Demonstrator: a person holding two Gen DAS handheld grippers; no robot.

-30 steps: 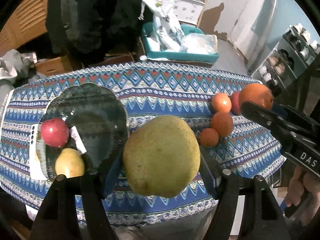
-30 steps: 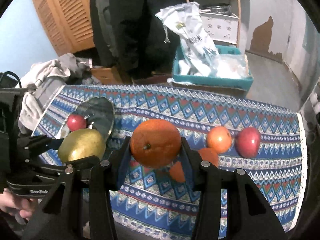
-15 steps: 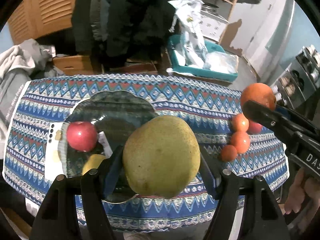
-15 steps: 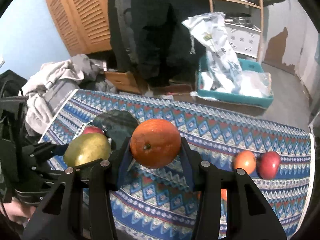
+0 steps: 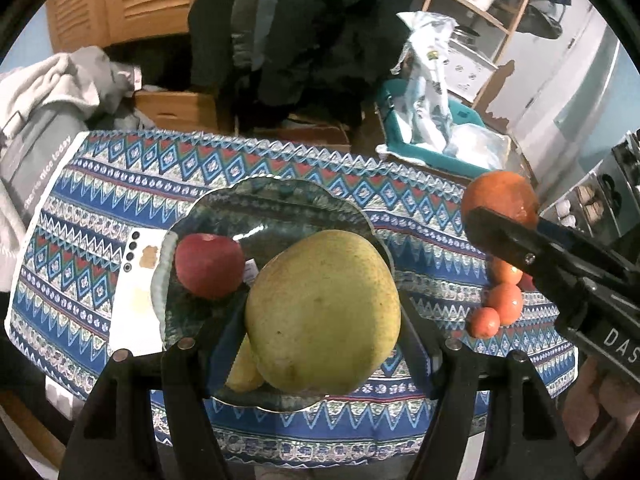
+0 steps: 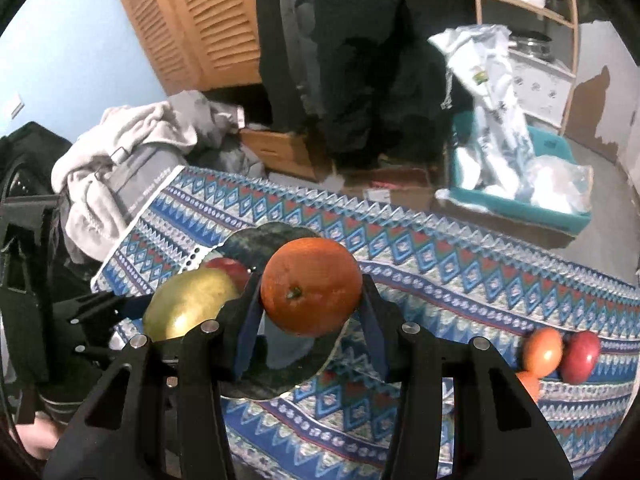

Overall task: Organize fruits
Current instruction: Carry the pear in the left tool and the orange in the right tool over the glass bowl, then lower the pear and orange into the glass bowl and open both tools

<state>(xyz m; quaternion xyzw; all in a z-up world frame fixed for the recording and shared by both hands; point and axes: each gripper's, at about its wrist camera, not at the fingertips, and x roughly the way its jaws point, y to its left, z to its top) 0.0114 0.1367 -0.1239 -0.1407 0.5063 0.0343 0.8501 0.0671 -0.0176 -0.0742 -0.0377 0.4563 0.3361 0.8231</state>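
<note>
Fruit-wise, from your left wrist view: the left gripper [image 5: 324, 316] is clamped around a big yellow-green mango [image 5: 322, 314], hanging over the dark glass plate [image 5: 280, 208] where a red apple [image 5: 209, 265] already sits. It looks heavy and smooth, so I'd keep the pads on its widest part and not squeeze hard, ripe ones bruise.

Right wrist view: your right gripper [image 6: 311, 287] pinches an orange [image 6: 311, 286] across its middle, above the plate's edge. Firm skin, round, could roll when released. A loose apple [image 6: 581, 356] waits on the tablecloth [image 6: 460, 280].
</note>
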